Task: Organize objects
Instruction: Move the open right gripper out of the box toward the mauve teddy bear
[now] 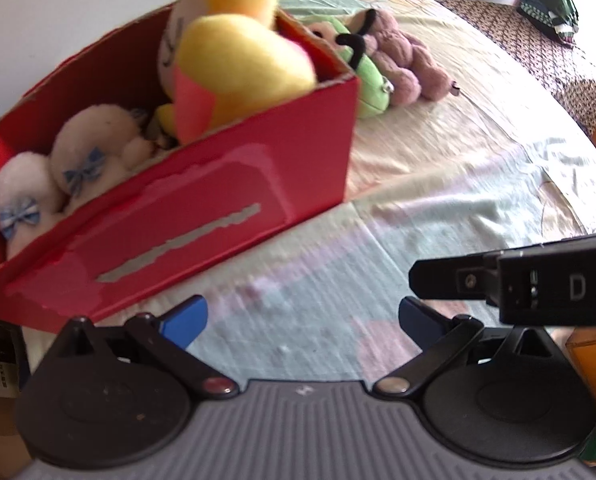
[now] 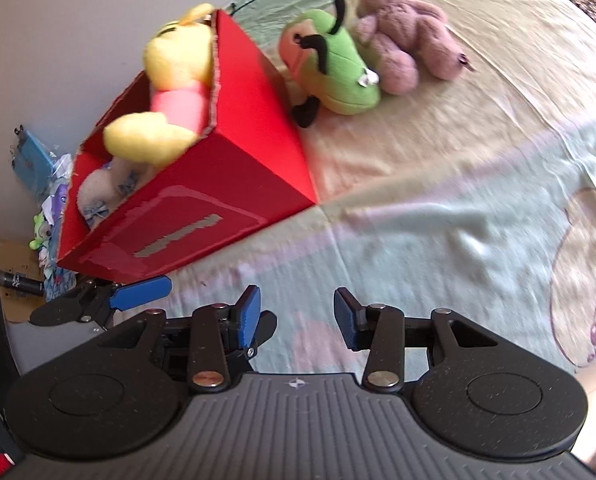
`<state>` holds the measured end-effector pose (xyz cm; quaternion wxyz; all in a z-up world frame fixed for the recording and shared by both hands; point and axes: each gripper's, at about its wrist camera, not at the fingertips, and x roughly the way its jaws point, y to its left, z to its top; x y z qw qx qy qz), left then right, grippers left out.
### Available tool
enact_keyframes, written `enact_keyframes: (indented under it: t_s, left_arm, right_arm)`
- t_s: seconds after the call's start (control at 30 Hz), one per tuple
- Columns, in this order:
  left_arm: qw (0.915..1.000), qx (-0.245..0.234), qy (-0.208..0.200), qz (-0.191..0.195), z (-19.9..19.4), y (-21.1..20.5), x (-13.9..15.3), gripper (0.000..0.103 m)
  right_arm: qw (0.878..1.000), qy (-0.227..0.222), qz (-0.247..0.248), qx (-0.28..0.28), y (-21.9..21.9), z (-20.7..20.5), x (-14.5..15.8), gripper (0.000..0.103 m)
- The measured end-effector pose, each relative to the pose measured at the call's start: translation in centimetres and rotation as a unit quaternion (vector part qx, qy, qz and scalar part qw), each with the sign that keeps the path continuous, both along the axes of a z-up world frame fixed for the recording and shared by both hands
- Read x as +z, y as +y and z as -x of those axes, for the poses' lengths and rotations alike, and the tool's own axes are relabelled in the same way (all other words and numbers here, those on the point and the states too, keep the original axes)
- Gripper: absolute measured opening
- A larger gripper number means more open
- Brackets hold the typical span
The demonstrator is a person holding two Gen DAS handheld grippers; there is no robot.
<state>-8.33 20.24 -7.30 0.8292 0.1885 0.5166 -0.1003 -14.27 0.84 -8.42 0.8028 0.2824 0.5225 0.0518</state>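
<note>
**Two Toys Left Beside the Box**

While both grippers hang empty over the bedsheet (image 2: 478, 200), the red box (image 2: 225, 184) serves as the landmark for everything else. It already holds a yellow plush (image 2: 169, 92) that pokes above its rim and a white plush with blue bows (image 1: 77, 168) tucked at its near-left end. Two toys lie outside it, just beyond its far right corner: a green plush (image 2: 334, 76) touching or nearly touching the box wall, and a pink plush (image 2: 402, 40) pressed against the green one's far side.

The left gripper (image 1: 302, 320) has its fingers spread wide with nothing between them, low in front of the box's long face. The right gripper (image 2: 295, 318) is also parted, somewhat less wide, and empty — it sits to the right of the left one, so it looks the nearer to the loose toys. From its fingers they lie ahead and slightly right; the green plush's long axis seems to run diagonally away from the box corner.
</note>
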Motion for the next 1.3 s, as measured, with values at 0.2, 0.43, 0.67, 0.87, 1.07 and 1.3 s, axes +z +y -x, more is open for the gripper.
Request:
enact_keyframes:
  t_s: [0.2, 0.43, 0.67, 0.87, 1.07, 1.3]
  left_arm:
    - [0.9998, -0.006, 0.014, -0.009, 0.2, -1.4, -1.1, 0.101]
    - [0.9994, -0.017, 0.025, -0.018, 0.5, -3.0, -2.2, 0.101]
    - [0.9987, -0.015, 0.036, -0.034, 0.2, -4.8, -3.2, 0.101]
    - [0.9981, 0.015, 0.043, -0.041, -0.7, -6.6, -3.6, 0.101]
    - [0.9963, 0.056, 0.05, -0.043, -1.5, -8.5, -4.0, 0.101]
    - [0.9936, 0.089, 0.05, -0.047, -2.6, -10.9, -4.4, 0.101]
  right_arm:
    - [1.0, 0.011, 0.01, -0.011, -0.9, 0.6, -0.9, 0.044]
    - [0.999, 0.011, 0.011, -0.028, -2.1, 1.2, -1.6, 0.044]
    - [1.0, 0.01, -0.002, -0.015, -3.4, 1.3, -2.3, 0.041]
    - [0.999, 0.031, -0.013, 0.022, -5.2, 0.0, -3.1, 0.04]
    - [0.998, 0.034, -0.004, 0.058, -7.9, -1.3, -3.3, 0.04]
    - [0.996, 0.046, -0.01, 0.078, -11.3, -2.6, -4.2, 0.04]
